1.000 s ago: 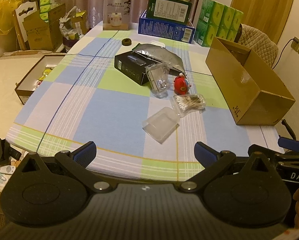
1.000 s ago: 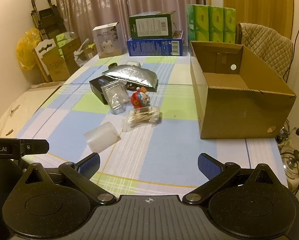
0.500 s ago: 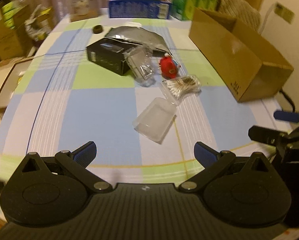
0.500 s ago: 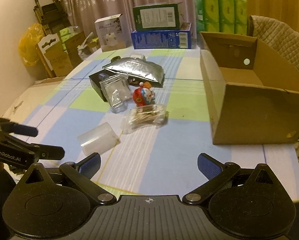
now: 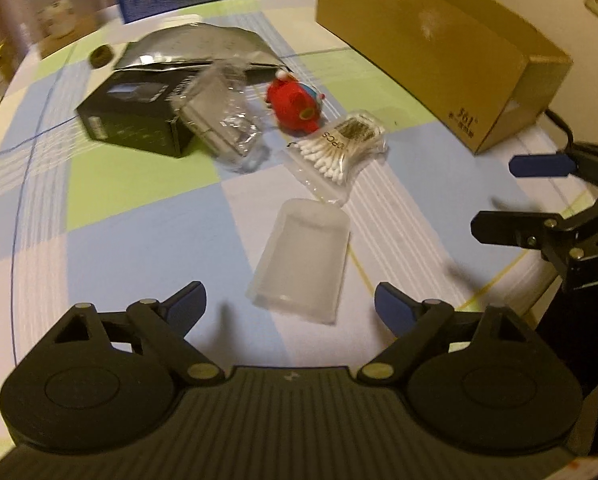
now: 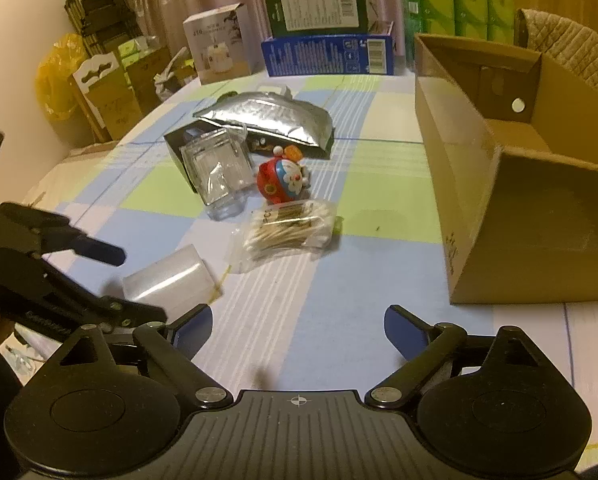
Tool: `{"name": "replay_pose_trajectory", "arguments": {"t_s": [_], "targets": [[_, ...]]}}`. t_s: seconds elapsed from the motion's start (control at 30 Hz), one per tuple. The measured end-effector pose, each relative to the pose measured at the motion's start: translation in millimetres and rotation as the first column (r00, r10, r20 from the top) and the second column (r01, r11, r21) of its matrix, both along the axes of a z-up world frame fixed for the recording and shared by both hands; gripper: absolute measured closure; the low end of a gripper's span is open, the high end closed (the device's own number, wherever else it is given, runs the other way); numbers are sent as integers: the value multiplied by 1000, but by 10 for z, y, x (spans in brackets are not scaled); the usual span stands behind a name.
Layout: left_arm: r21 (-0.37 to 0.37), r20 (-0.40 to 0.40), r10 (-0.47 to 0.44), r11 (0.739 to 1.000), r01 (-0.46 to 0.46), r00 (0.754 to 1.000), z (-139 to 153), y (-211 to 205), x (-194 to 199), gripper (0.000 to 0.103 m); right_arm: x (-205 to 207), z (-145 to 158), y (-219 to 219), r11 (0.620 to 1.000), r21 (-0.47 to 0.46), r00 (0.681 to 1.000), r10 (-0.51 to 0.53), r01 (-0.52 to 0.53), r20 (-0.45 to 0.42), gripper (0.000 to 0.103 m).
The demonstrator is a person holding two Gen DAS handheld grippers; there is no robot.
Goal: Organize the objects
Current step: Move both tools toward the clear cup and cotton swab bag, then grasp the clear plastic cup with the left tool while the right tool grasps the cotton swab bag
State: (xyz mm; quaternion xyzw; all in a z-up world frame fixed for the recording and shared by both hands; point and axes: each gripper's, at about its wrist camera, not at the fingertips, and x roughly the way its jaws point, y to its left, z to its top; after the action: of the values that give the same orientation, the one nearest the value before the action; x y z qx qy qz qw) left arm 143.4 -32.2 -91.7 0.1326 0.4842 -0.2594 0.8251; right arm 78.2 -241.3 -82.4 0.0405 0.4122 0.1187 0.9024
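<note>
Clutter for sorting lies in a loose group on the checked bench [image 5: 131,216]: a frosted plastic lid [image 5: 301,264] nearest, a bag of cotton swabs [image 5: 341,148] just beyond and touching its far edge, then a red toy figure [image 5: 295,106], a clear plastic box [image 5: 219,120] leaning on a black carton [image 5: 131,120], and a silver foil pouch [image 5: 195,46] behind. An open cardboard box [image 6: 539,184], seemingly the place to put things, stands well apart on the right. The left tongs [image 5: 289,304] hang over the near end of the frosted plastic lid; their jaws have just been closing a little but stand wide, the lid's near end roughly between the blue tips and not yet touched. The right tongs [image 6: 297,328] have likewise narrowed slightly, stand wide and hold nothing, over bare cloth short of the swab bag. I judge the lid to be the first pick. It looks thin, slick and springy, so the left tongs should come down square across its short width, both pads landing on the raised side walls together, and squeeze only enough to lift without buckling it. Keeping clear of the swab bag matters, since a dragged corner would shift it. The right tongs could take the bag by its crumpled top.
</note>
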Motion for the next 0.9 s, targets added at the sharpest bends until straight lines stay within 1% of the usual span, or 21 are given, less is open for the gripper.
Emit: {"name": "replay_pose_trajectory", "arguments": {"t_s": [0.07,0.13,0.17,0.2,0.27,0.3,0.4,0.5,0.53,0.6,0.7,0.73,0.77,0.83,0.87,0.9], "targets": [[18,-1,-30,999,30,1000,-61,-61,72,19,33,-36,-9,1000,-1,1000,3,-3,-5,13],[16,-9,-45,999,46,999,-113,-104,148,23,76,-65,-7,1000,-5,1000,7,-7,-10,13],[14,-17,-51,999,51,999,-131,-120,181,31,93,-75,-9,1000,-6,1000,8,-8,-13,13],[15,-24,-59,998,60,998,-156,-136,213,37,112,-88,-12,1000,-5,1000,8,-8,-15,13],[24,-36,-68,997,69,997,-202,-163,256,41,148,-109,-9,1000,-5,1000,12,-13,-23,13],[25,-40,-75,997,76,996,-218,-171,264,46,165,-117,0,1000,-8,1000,19,-19,-25,13],[9,-44,-82,997,83,996,-234,-172,276,55,200,-124,55,998,-21,998,60,-61,-22,13],[8,-38,-64,998,64,997,-219,-131,284,55,261,-110,155,988,-62,990,139,-139,-8,13],[11,-30,-62,998,62,998,-205,-107,287,55,296,-92,198,980,-84,983,181,-180,4,13],[14,-22,-25,1000,25,999,-183,-15,315,55,373,-60,261,960,-132,968,251,-246,23,13],[0,-12,41,999,-41,999,-155,152,378,55,546,-58,371,910,-259,937,347,-324,49,13],[-2,-8,60,998,-60,998,-149,198,401,55,607,-92,416,884,-315,925,377,-346,43,14],[-5,-4,78,997,-78,997,-140,241,423,55,664,-142,465,849,-376,912,410,-370,29,14],[-20,3,103,994,-103,995,-125,311,453,56,740,-252,545,788,-458,886,465,-411,4,15],[-29,4,110,993,-110,994,-115,339,463,56,776,-293,575,770,-478,877,480,-422,-2,15],[-37,6,118,992,-118,993,-109,363,472,56,816,-327,592,760,-484,871,491,-435,-11,17]]}}
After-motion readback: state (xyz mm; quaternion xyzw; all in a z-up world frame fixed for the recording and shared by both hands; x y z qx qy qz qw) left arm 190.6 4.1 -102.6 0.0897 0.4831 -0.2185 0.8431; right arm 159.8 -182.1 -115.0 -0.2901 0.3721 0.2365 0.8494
